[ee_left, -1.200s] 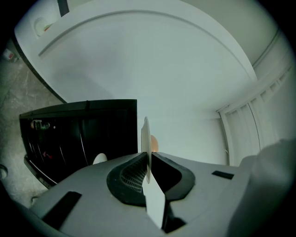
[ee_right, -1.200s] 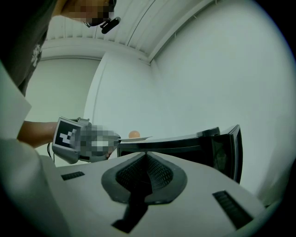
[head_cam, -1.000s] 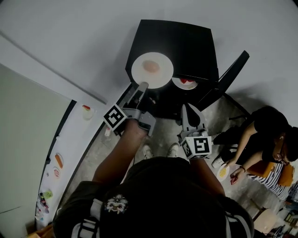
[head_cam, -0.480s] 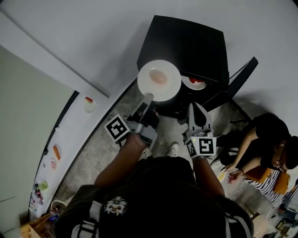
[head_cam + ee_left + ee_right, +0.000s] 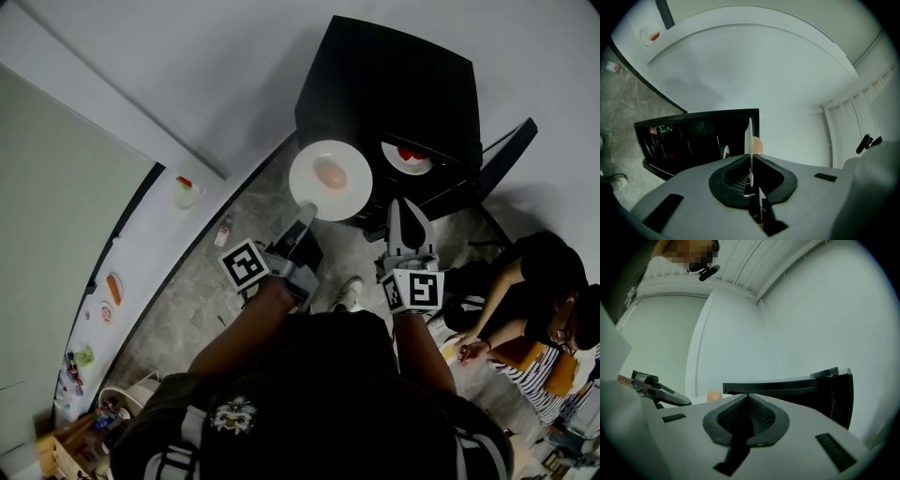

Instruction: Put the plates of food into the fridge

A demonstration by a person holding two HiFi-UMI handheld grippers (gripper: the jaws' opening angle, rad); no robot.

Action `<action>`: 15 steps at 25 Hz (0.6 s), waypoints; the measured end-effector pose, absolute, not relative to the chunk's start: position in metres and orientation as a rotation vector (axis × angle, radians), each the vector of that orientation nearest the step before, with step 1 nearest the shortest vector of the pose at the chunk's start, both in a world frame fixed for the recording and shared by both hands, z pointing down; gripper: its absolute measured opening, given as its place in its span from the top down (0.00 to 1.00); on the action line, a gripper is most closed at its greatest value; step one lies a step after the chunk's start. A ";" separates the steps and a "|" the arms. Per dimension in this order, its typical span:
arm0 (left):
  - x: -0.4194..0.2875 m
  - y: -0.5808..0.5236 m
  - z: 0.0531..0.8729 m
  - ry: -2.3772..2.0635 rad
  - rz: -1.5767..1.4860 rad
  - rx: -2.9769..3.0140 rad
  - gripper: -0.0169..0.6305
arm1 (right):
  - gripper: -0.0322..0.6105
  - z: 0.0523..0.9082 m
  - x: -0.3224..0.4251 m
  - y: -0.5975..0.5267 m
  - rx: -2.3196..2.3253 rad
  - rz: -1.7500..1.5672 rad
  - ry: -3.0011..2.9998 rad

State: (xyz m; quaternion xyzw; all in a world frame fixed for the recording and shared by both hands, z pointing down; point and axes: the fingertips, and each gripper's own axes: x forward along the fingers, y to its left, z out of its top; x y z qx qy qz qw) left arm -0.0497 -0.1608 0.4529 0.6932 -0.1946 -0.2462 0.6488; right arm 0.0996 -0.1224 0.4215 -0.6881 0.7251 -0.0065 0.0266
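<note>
The left tongs (image 5: 305, 211) are clamped on the near rim of the white plate (image 5: 352, 190), which hangs level in the air just in front of the open black fridge (image 5: 394, 75). An edge grip of that kind probably keeps the pads clear of the pale pink food (image 5: 331, 173) in the middle and leaves the far side free to slide onto a shelf. The plate is not yet inside. The right tongs (image 5: 401, 211) are pressed together on nothing and wait beside it, near the fridge door (image 5: 497, 159), which stands swung wide. A second plate (image 5: 417, 170) carrying something red already sits inside the fridge, so the task looks partly done, and a small dish (image 5: 186, 194) with a red bit on the white worktop (image 5: 141, 262) may be among those left to fetch. Only the head view shows this layout, and a seated person (image 5: 525, 281) at the right. The left gripper view shows what the head view cannot: the plate edge-on (image 5: 749, 136), thin as a blade between the ribbed pads (image 5: 736, 176) (a secure but narrow hold, I judge). It also shows the dark shelves inside the fridge (image 5: 693, 136). The right gripper view confirms that gripper's closed, empty pads (image 5: 761, 416).
</note>
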 end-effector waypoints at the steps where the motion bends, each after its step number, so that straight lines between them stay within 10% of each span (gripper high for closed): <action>1: -0.049 -0.160 0.457 -0.444 -0.552 1.575 0.92 | 0.91 0.424 0.100 -0.122 -2.126 -0.027 2.239; 15: -0.029 -0.175 0.509 -0.469 -0.528 1.524 0.92 | 0.91 0.451 0.105 -0.110 -2.167 -0.103 2.307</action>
